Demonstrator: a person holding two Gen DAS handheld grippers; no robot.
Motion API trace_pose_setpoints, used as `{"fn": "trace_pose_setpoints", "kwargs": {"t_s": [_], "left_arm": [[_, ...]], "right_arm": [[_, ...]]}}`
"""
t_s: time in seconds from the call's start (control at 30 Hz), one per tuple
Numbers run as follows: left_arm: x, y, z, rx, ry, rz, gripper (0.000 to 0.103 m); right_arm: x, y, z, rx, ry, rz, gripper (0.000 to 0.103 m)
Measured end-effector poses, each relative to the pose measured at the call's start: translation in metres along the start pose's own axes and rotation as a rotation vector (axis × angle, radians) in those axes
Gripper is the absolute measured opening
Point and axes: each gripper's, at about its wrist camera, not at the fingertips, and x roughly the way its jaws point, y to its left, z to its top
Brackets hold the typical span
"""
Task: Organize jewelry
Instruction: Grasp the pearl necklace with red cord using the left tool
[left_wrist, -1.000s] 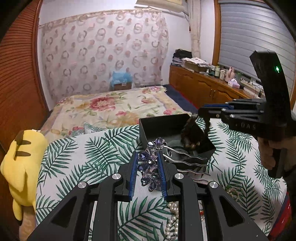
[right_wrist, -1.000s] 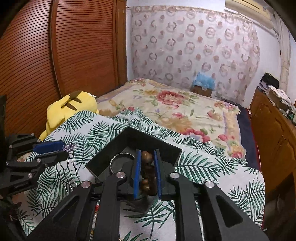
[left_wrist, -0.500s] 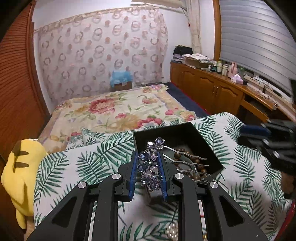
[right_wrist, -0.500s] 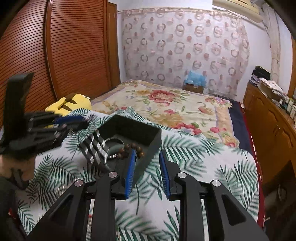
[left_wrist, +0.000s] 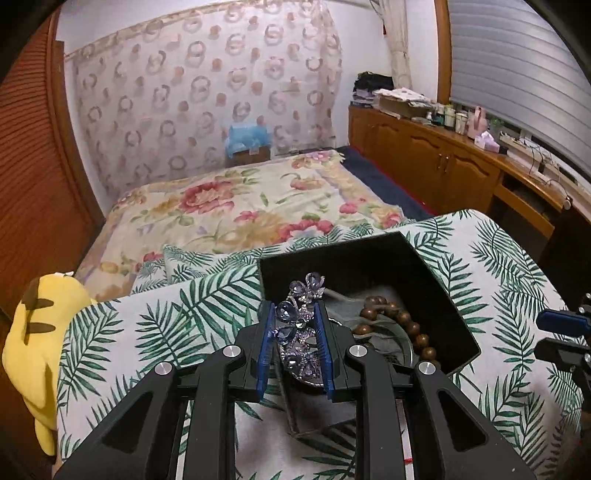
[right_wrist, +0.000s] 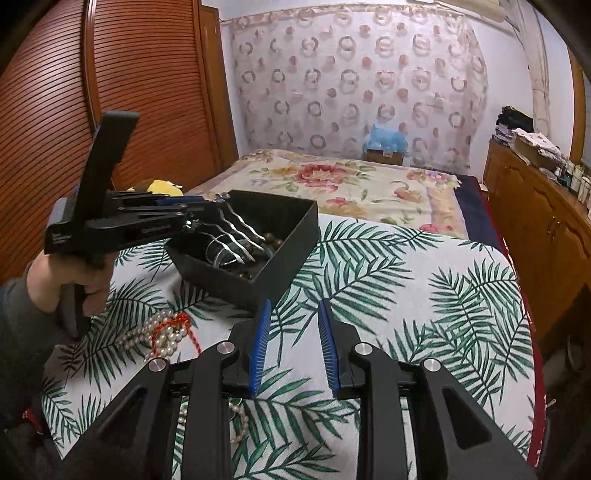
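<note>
My left gripper (left_wrist: 293, 341) is shut on a purple crystal hair comb (left_wrist: 298, 325) and holds it over the near edge of the black box (left_wrist: 458, 317). In the right wrist view the left gripper (right_wrist: 192, 212) shows at the left, with the comb's silver prongs (right_wrist: 236, 236) hanging into the box (right_wrist: 291, 254). A brown bead bracelet (left_wrist: 410, 328) and a silver bangle (right_wrist: 218, 251) lie in the box. My right gripper (right_wrist: 293, 341) is open and empty, low over the table right of the box.
A pearl necklace (right_wrist: 162, 332) with a red cord (right_wrist: 177, 321) lies on the leaf-print tablecloth (right_wrist: 424, 295) left of my right gripper. A yellow plush toy (left_wrist: 40, 332) sits at the table's left edge. A bed (left_wrist: 236, 206) lies beyond the table.
My right gripper let the bead bracelet go into the box, opened and drew back to the right. My left gripper carried the hair comb forward over the box.
</note>
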Motion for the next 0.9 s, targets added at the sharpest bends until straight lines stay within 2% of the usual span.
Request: {"fn": "trace_pose_setpoints", "kwargs": {"t_s": [0.17,0.33,0.63,0.7,0.9], "left_arm": [[-0.008,-0.005,-0.003,0.021,-0.014,-0.013,0.021],[-0.033,-0.006,-0.014,0.024,-0.040,-0.043,0.021],[-0.064,-0.009,-0.053,0.038,-0.030,-0.094,0.024],[-0.065,-0.009,-0.061,0.035,-0.021,-0.105,0.024],[-0.060,-0.018,-0.084,0.035,0.027,-0.142,0.024]], "right_arm": [[-0.007,0.010,-0.009,-0.004,0.000,0.017,0.029],[-0.013,0.020,-0.020,-0.009,0.003,0.048,0.029],[-0.004,0.038,-0.049,-0.063,0.087,0.080,0.028],[0.002,0.040,-0.054,-0.080,0.129,0.082,0.017],[0.012,0.037,-0.062,-0.090,0.193,0.068,0.014]]}}
